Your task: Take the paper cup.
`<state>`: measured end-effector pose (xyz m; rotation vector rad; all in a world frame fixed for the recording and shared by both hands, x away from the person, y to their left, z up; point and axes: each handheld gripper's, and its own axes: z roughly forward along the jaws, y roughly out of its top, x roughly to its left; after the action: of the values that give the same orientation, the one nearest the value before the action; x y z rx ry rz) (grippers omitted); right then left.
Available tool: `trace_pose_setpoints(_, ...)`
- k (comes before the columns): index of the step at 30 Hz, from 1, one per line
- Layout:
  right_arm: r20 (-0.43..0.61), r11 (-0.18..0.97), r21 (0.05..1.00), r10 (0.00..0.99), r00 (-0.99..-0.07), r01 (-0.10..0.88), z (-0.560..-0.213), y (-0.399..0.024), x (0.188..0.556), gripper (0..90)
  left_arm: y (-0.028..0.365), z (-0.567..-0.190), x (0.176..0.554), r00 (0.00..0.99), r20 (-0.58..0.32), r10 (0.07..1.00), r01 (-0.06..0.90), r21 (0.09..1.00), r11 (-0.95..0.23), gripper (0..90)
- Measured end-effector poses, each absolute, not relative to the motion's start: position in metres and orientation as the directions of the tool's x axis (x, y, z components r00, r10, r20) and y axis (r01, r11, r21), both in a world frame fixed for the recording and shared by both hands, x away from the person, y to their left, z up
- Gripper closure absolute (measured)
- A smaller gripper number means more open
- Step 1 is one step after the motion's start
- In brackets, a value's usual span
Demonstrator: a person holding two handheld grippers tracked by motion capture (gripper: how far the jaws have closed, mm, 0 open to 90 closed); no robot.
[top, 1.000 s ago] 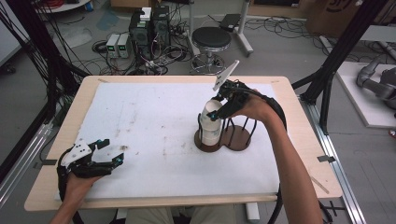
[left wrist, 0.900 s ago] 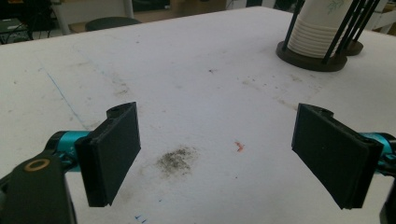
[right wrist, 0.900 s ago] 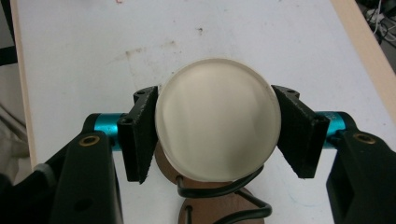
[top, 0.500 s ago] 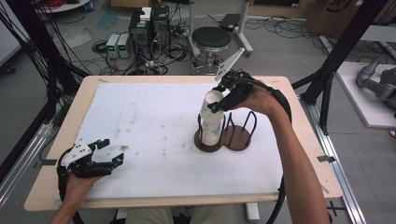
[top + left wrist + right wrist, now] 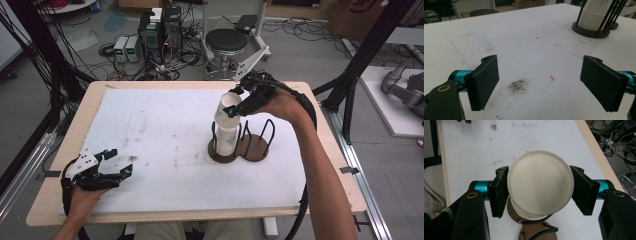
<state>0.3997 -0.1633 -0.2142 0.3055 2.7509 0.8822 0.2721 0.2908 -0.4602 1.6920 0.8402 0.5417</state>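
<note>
Big white table [image 5: 165, 125], with the dark wire cup holder [image 5: 239, 147] right of centre and a cup stack [image 5: 227, 137] sitting in it. From above, the right gripper [image 5: 234, 104] has a paper cup [image 5: 229, 107] tilted just over the stack. Its own view looks into the cup [image 5: 540, 191], both jaws clamped on its sides. The left gripper [image 5: 112, 162] rests near-left, jaws wide apart around nothing.

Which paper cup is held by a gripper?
The tilted top cup, clamped by the right gripper above the stack of cups in the wire holder.
</note>
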Motion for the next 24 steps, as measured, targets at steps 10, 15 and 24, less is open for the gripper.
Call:
trace_pose_setpoints(10,-0.148,0.737,0.666,0.279,-0.949,0.112,-0.219,-0.175,0.381,37.2,0.291,-0.46,0.272,0.642,-0.065,0.764,0.255,0.958,-0.132,15.4)
trace_pose_setpoints(15,-0.15,0.709,0.699,0.274,-0.95,0.094,-0.22,-0.18,0.37,37.1,0.29,-0.46,0.272,0.642,-0.063,0.764,0.253,0.958,-0.134,15.4)
trace_pose_setpoints(24,-0.131,0.632,0.773,0.251,-0.959,0.06,-0.234,-0.186,0.346,37.1,0.29,-0.46,0.272,0.643,-0.06,0.764,0.249,0.959,-0.134,15.4)
